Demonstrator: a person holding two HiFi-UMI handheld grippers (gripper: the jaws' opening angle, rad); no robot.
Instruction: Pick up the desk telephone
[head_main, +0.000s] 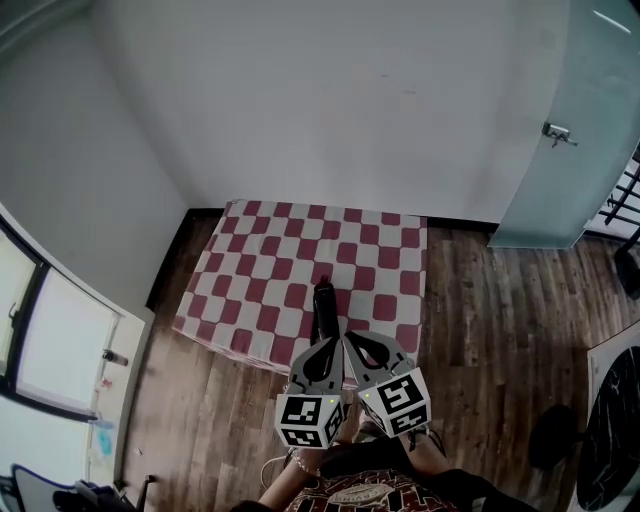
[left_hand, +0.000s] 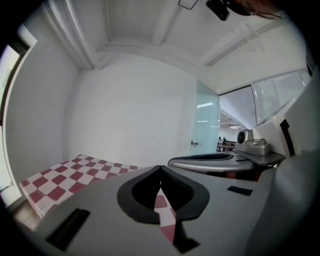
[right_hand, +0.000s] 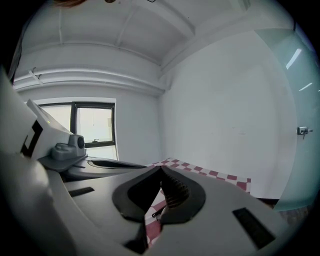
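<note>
Desk telephone (head_main: 323, 312), by my reading the dark narrow thing in the head view, stands on the largest item here, the checkered table (head_main: 260, 250). It is close to the front edge, about midway along it. The table sits on a wood floor (head_main: 480, 300).

Next in size, the left gripper (head_main: 324, 343) and right gripper (head_main: 349, 338) hover side by side over that front edge, just short of the telephone. Each has its jaws together with nothing between them.

Advancing with the jaws still closed would probably bump the telephone, tipping it or sliding it across the cloth. So near the edge, a clumsy grasp could also drag it off onto the floor.
</note>
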